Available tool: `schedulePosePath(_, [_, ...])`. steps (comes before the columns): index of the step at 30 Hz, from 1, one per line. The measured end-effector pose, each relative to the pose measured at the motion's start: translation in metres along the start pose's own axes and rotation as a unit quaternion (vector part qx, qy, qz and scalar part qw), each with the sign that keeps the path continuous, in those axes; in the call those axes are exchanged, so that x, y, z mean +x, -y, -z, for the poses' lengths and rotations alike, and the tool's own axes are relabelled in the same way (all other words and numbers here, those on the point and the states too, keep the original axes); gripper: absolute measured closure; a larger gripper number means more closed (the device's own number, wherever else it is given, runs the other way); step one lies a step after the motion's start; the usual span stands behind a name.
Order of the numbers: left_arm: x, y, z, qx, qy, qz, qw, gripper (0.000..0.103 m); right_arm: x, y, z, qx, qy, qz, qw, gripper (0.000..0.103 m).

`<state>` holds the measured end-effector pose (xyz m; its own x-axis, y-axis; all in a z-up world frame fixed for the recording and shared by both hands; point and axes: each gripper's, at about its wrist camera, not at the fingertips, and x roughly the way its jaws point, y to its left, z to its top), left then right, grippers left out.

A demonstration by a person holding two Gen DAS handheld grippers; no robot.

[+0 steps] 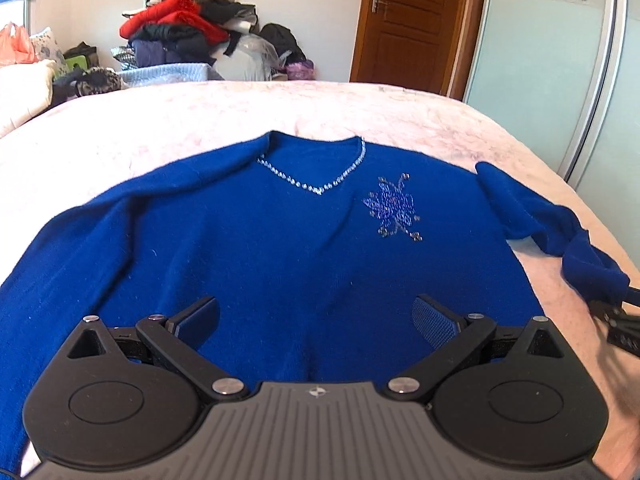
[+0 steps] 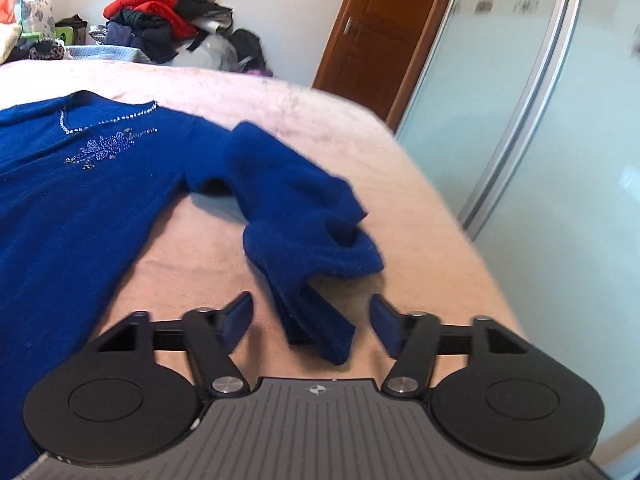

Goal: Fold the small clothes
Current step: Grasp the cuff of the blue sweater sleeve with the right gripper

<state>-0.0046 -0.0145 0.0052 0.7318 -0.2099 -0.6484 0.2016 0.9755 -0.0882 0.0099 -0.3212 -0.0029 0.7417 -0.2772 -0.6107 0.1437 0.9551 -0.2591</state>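
Note:
A royal-blue V-neck sweater (image 1: 280,240) with a beaded neckline and a beaded flower lies face up on the pink bed cover (image 1: 200,112). My left gripper (image 1: 316,320) hovers open over the sweater's lower body with nothing between its fingers. In the right wrist view the sweater's sleeve (image 2: 296,208) lies bunched and twisted on the bed cover (image 2: 200,248). The sleeve's cuff (image 2: 328,340) hangs between the fingers of my right gripper (image 2: 312,320), with a gap on each side, so the pads are not pressing on it. Part of the right gripper (image 1: 620,328) shows at the left wrist view's right edge.
A pile of mixed clothes (image 1: 188,36) stands beyond the far side of the bed. A wooden door (image 1: 404,20) and a frosted sliding door (image 1: 552,80) are to the right. The bed's right edge (image 2: 460,208) runs close to the sleeve.

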Motion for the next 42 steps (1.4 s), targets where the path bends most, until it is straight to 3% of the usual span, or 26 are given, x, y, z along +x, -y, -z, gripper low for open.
schedulePosePath(1, [0.0,0.0,0.001,0.003,-0.003,0.001,1.0,0.0,0.008,0.001,-0.002,0.003,-0.006,-0.005,1.0,0.061])
schedulePosePath(2, [0.0,0.001,0.001,0.006,-0.005,0.001,1.0,0.0,0.013,0.002,-0.003,0.006,-0.009,-0.011,1.0,0.074])
schedulePosePath(3, [0.0,0.001,0.002,0.009,-0.007,0.001,0.9999,0.0,0.013,0.003,-0.006,0.015,-0.01,-0.021,1.0,0.077])
schedulePosePath(5, [0.001,0.001,0.004,0.012,-0.011,-0.003,0.9999,0.0,0.007,0.021,-0.013,0.085,-0.005,-0.074,0.994,0.093])
schedulePosePath(6, [0.002,0.0,0.003,0.01,-0.012,-0.002,0.9999,0.0,0.006,0.035,-0.016,0.141,-0.004,-0.117,0.983,0.095])
schedulePosePath(8, [0.004,-0.003,0.004,-0.002,-0.019,0.004,0.9998,0.0,0.007,0.074,-0.017,0.276,0.011,-0.225,0.935,0.096])
schedulePosePath(10, [0.003,-0.007,0.004,-0.016,-0.021,0.009,0.9996,0.0,0.011,0.111,-0.011,0.396,0.041,-0.308,0.864,0.095])
schedulePosePath(13, [0.003,-0.013,0.003,-0.029,-0.021,0.008,0.9993,0.0,0.012,0.15,0.0,0.504,0.085,-0.357,0.782,0.094])
schedulePosePath(15, [0.004,-0.017,0.002,-0.038,-0.023,0.006,0.999,0.0,0.008,0.166,0.009,0.549,0.114,-0.367,0.742,0.094])
schedulePosePath(16, [0.004,-0.018,0.002,-0.042,-0.026,0.005,0.9988,0.0,0.004,0.171,0.013,0.564,0.124,-0.365,0.73,0.094])
schedulePosePath(17, [0.005,-0.02,0.002,-0.048,-0.028,0.005,0.9984,0.0,0.001,0.176,0.017,0.573,0.128,-0.355,0.727,0.094])
schedulePosePath(20, [0.006,-0.025,0.003,-0.062,-0.032,0.008,0.9976,0.0,0.001,0.184,0.026,0.567,0.09,-0.282,0.768,0.093])
schedulePosePath(22, [0.008,-0.027,0.003,-0.065,-0.036,0.006,0.9972,0.0,0.011,0.183,0.038,0.56,0.042,-0.229,0.795,0.086])
schedulePosePath(24, [0.01,-0.027,0.003,-0.066,-0.041,0.005,0.997,0.0,0.022,0.182,0.049,0.551,-0.007,-0.164,0.818,0.072])
schedulePosePath(26, [0.01,-0.026,0.003,-0.062,-0.042,0.005,0.9971,0.0,0.023,0.177,0.056,0.532,-0.025,-0.097,0.841,0.06])
schedulePosePath(28, [0.01,-0.024,0.003,-0.058,-0.041,0.001,0.9974,0.0,0.014,0.167,0.054,0.499,-0.01,-0.041,0.866,0.059])
schedulePosePath(31, [0.012,-0.022,0.004,-0.057,-0.042,-0.002,0.9975,0.0,-0.005,0.131,0.025,0.347,0.045,0.055,0.935,0.059])
schedulePosePath(33, [0.014,-0.019,0.005,-0.056,-0.046,0.001,0.9973,0.0,-0.009,0.095,0.006,0.231,0.066,0.043,0.97,0.059])
schedulePosePath(35, [0.014,-0.017,0.005,-0.054,-0.05,0.003,0.9973,0.0,-0.001,0.072,-0.002,0.172,0.049,-0.013,0.984,0.061])
schedulePosePath(37, [0.014,-0.015,0.006,-0.049,-0.051,0.004,0.9975,0.0,0.018,0.054,-0.006,0.146,0.015,-0.042,0.988,0.061])
schedulePosePath(42, [0.011,-0.018,0.006,-0.047,-0.046,-0.002,0.9978,0.0,0.047,0.047,0.01,0.123,-0.024,0.016,0.992,0.052])
